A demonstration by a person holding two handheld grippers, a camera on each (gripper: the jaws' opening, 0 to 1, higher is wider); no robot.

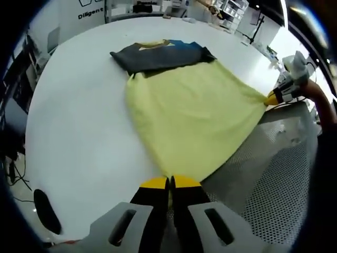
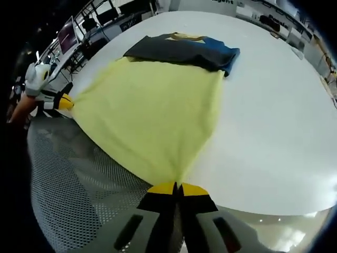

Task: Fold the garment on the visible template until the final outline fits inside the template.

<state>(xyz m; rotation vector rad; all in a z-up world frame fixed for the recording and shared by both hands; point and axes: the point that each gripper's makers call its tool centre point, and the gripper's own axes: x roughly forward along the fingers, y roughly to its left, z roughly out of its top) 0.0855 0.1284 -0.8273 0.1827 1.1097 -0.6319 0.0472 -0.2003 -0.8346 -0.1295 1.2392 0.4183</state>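
Yellow garment (image 1: 189,116) hem pulled taut over white table (image 1: 79,121); left gripper (image 1: 169,183), right gripper (image 2: 178,187) each clamped on corner.

This looks like a lab or workshop. A large white surface (image 1: 79,116) stands here. Shelving with bins (image 1: 231,9) and monitors (image 2: 68,32) lie beyond its far edge.

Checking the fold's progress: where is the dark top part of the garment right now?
The dark top part lies flat on the white table, at the far end of the yellow fabric, opposite both tongs.
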